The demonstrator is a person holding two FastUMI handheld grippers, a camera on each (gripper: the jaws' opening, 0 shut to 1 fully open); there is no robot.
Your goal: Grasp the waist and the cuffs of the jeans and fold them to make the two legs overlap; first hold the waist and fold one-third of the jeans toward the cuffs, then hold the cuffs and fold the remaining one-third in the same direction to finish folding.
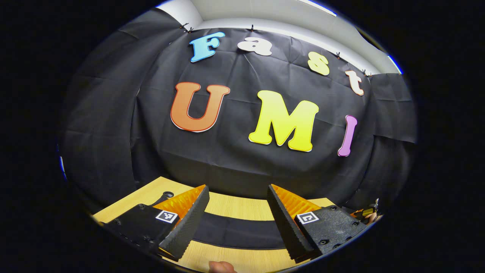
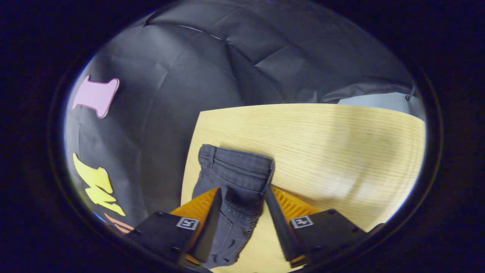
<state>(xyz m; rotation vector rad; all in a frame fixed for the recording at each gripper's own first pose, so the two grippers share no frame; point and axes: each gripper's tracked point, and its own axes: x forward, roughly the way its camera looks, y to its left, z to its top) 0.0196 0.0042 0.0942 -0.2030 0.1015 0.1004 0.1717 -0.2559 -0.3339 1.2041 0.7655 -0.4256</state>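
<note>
Looked barely started to me: the jeans (image 2: 237, 182) lay flat at lower center on the table (image 2: 333, 144), nothing folded. Right gripper (image 2: 240, 204) hung wide over the waist, left gripper (image 1: 237, 212) wide too, holding nothing.

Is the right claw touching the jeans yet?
Cannot tell. In the right gripper view the open right claw straddles the jeans at the waist, but no contact or gap shows plainly.

No words, brands or numbers can be read. Small square black-and-white coded markers sit on the left gripper (image 1: 238, 223) and right gripper (image 2: 241, 223) finger mounts.
</note>
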